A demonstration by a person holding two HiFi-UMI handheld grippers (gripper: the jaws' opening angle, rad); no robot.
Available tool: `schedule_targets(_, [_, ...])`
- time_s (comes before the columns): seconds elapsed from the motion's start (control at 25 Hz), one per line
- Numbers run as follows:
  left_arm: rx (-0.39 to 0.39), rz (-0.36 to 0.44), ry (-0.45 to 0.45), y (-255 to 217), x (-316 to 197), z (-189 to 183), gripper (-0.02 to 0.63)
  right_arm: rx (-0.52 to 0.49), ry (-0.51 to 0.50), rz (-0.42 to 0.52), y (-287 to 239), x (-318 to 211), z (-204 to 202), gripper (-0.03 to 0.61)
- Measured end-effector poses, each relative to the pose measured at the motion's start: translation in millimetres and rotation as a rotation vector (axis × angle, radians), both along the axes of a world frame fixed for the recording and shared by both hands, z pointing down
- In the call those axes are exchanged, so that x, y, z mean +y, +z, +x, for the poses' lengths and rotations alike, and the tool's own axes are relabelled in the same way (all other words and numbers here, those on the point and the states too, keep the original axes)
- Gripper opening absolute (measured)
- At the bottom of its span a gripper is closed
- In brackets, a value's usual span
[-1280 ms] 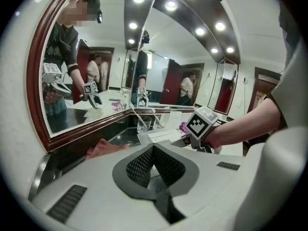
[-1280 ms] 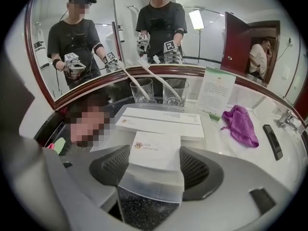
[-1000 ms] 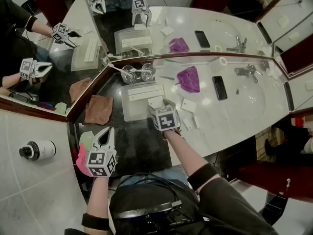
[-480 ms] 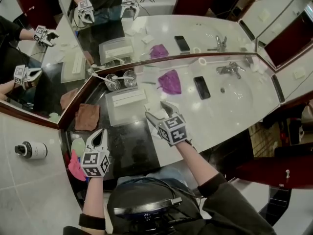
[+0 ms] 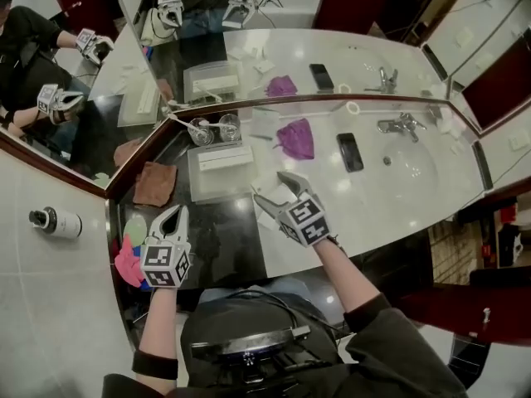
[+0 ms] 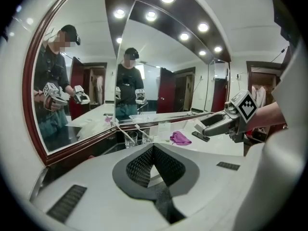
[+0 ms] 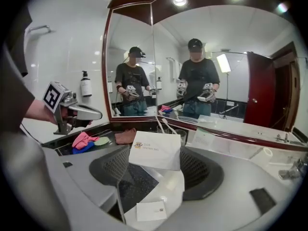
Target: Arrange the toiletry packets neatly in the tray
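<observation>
The right tool grasps a white packet across its wide-set jaws, held up off the surface. The tray lies at its 10 o'clock, with packets in its far end. A second packet lies on the surface under the held one. The left tool is clenched on nothing, at the tray's 8 o'clock.

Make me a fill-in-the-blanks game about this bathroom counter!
The right gripper clamps a white ____.
The jaws of the left gripper are ____, with nothing between them.
The cloth beside the black phone is ____.
Missing words: packet, shut, purple.
</observation>
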State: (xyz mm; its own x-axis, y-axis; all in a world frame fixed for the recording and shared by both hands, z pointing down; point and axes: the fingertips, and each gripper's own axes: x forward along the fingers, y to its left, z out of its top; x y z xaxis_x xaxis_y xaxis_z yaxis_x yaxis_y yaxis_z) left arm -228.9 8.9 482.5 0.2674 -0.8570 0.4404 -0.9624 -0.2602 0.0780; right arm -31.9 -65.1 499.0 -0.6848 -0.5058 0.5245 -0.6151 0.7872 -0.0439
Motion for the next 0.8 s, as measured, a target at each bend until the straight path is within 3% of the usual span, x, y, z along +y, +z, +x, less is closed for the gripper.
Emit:
schedule_targets(0.48, [-0.028,-0.018,-0.149,4,49,-40,0.0,0.212,-0.515,-0.043,91,69,-113,0.344])
schedule_targets(0.8, [-0.031,-0.046,-0.247,16,90,-72,0.0,0.373,-0.728,-0.08,162,108,-174,0.345])
